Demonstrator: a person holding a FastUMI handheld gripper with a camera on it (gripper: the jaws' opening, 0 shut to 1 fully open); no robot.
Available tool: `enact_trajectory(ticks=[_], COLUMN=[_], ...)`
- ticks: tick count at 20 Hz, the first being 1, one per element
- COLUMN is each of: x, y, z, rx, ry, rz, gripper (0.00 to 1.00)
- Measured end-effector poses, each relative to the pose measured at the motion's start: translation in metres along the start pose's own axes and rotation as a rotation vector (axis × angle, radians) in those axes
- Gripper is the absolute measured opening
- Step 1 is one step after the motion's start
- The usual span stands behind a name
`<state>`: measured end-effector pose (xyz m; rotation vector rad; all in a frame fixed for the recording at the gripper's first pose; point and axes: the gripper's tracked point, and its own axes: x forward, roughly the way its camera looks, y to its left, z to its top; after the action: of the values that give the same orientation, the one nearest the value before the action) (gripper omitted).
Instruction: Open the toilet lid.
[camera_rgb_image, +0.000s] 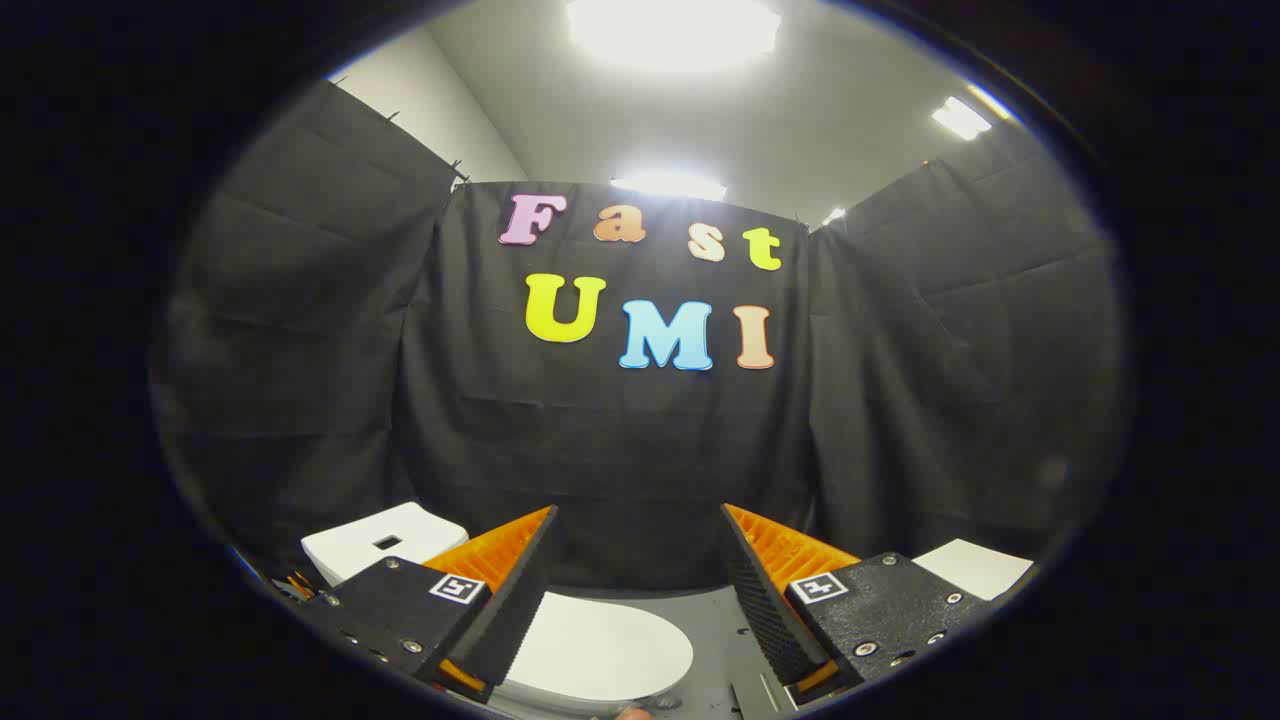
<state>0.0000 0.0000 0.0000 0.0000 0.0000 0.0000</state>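
Note:
A white toilet sits low in the gripper view, with its lid lying flat and closed on the bowl, just below and between my fingers. Its white tank stands behind my left finger. My gripper is open, held above the lid with a wide gap between its fingers and nothing held. The right finger hangs over the grey floor beside the lid.
Black cloth walls close the booth on three sides beyond the toilet. A white flat object lies past the right finger. Grey floor shows to the right of the lid. Bright ceiling lights are overhead.

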Motion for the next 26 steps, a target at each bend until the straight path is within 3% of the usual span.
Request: enact_trajectory(ticks=[19, 26], x=[0.001, 0.017], y=[-0.019, -0.025], z=[0.002, -0.047], rx=[0.107, 0.225], ry=[-0.045, 0.056], rz=[-0.011, -0.068], gripper=[0.95, 0.95])
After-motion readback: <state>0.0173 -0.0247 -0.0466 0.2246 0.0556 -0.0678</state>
